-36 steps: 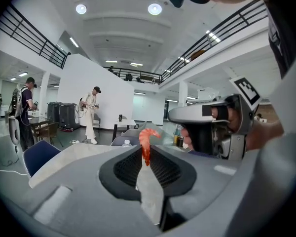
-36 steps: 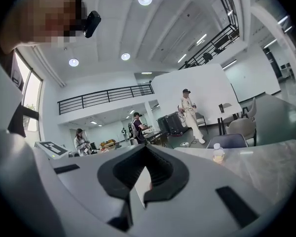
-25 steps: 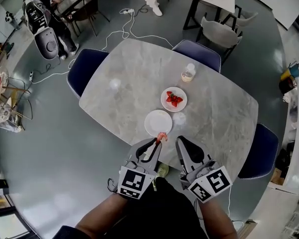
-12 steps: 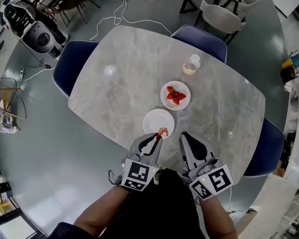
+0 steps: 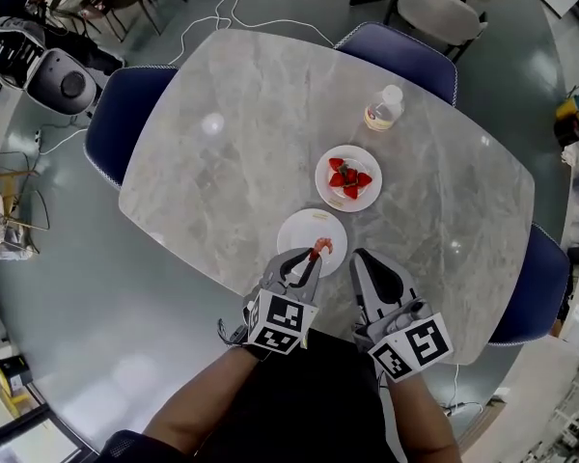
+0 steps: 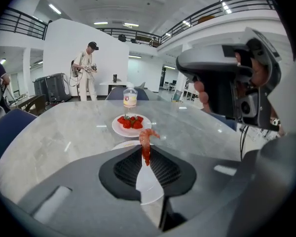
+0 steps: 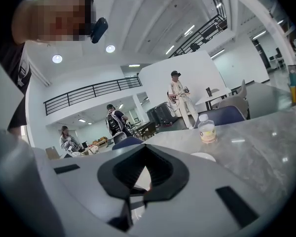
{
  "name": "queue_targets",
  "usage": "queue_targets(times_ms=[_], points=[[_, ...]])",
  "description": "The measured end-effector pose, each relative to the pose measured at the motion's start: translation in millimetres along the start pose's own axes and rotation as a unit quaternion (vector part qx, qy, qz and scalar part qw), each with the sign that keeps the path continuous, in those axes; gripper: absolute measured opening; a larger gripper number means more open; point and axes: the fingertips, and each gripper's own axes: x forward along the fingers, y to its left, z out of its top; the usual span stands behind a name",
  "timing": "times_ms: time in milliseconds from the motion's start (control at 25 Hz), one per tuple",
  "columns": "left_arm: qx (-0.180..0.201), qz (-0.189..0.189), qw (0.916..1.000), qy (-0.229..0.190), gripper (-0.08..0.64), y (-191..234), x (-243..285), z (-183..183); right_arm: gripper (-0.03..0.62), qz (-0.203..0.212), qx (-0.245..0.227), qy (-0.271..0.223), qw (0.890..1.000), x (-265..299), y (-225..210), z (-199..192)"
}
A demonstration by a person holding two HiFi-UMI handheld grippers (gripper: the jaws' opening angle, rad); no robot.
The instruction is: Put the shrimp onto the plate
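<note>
A big grey stone table (image 5: 241,143) was seen in a wide hall with a shiny floor (image 5: 96,355), and blue chairs (image 5: 125,133) were set round it. An empty white plate (image 5: 297,231) was laid near the table edge closest to the person. Just past it a second plate (image 5: 371,195) was laid, and red strawberries (image 5: 348,176) were piled on it. A small bottle (image 5: 385,107) was stood farther back. The left gripper (image 5: 313,259) was held at the near side of the empty plate. Its jaws were pressed together on the shrimp (image 6: 146,143), which was gripped by its lower end so that the curled pink part stuck up past the tips. From above, the shrimp was seen over the near rim of the empty plate; it could not be told if it touched the plate. The right gripper (image 5: 359,258) was held just beside the left one, off the plate. Its jaws were closed, and nothing was seen between them.
</note>
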Motion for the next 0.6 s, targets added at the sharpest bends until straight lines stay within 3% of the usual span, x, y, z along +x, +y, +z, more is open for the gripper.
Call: queue_targets(times_ms=[600], points=[[0.03, -0.003, 0.993, 0.115, 0.052, 6.1, 43.5, -42.4, 0.002, -0.004, 0.016, -0.004, 1.0, 8.8, -23.6, -14.7]])
